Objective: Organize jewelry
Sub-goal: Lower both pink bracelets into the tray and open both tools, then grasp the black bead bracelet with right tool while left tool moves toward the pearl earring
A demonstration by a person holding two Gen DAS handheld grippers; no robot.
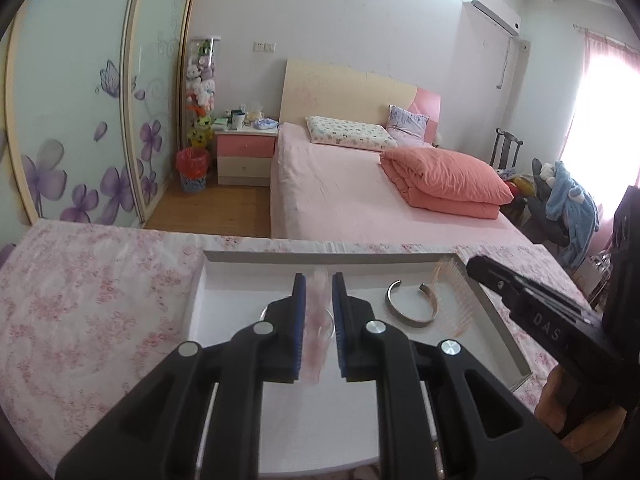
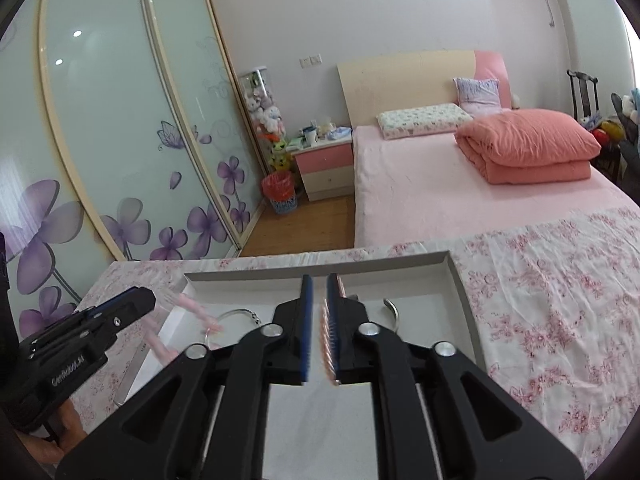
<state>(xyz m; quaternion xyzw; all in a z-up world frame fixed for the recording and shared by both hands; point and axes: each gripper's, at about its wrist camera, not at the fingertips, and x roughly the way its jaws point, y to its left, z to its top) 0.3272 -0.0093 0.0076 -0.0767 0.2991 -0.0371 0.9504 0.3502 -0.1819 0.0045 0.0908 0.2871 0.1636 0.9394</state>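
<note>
I read the left claw (image 1: pixel 319 320) as nearly closed, its blue pads (image 1: pixel 299 320) set on either side of a pale pink strand (image 1: pixel 316 332) that runs lengthwise down the narrow gap; the strand looks pinched between them, though it is blurred. The right claw (image 2: pixel 319 324) is likewise almost closed, and a rose-gold toothed hair comb (image 2: pixel 329 340) stands on edge in the gap against its right pad; I cannot tell whether the left pad touches it. In the left view the same comb (image 1: pixel 448 296) hangs from the tip of the right claw at the tray's far right corner. Both claws sit over a shallow white tray (image 1: pixel 224 300) with grey walls. On its floor lie an open silver cuff bangle (image 1: pixel 410 304), right of the left claw, and a thin silver hoop (image 2: pixel 236 316) nearer the tray's left side, partly hidden by the claws. The tray rests on a bench (image 1: pixel 100 300) covered with a pink floral cloth. Beyond it: a bed (image 1: pixel 340 184) with pink sheet, folded coral quilt (image 1: pixel 444 180) and two pillows, a pink nightstand (image 1: pixel 246 152), a red bin (image 1: pixel 193 168), and a sliding wardrobe (image 2: pixel 120 120) painted with purple flowers on the left.
</note>
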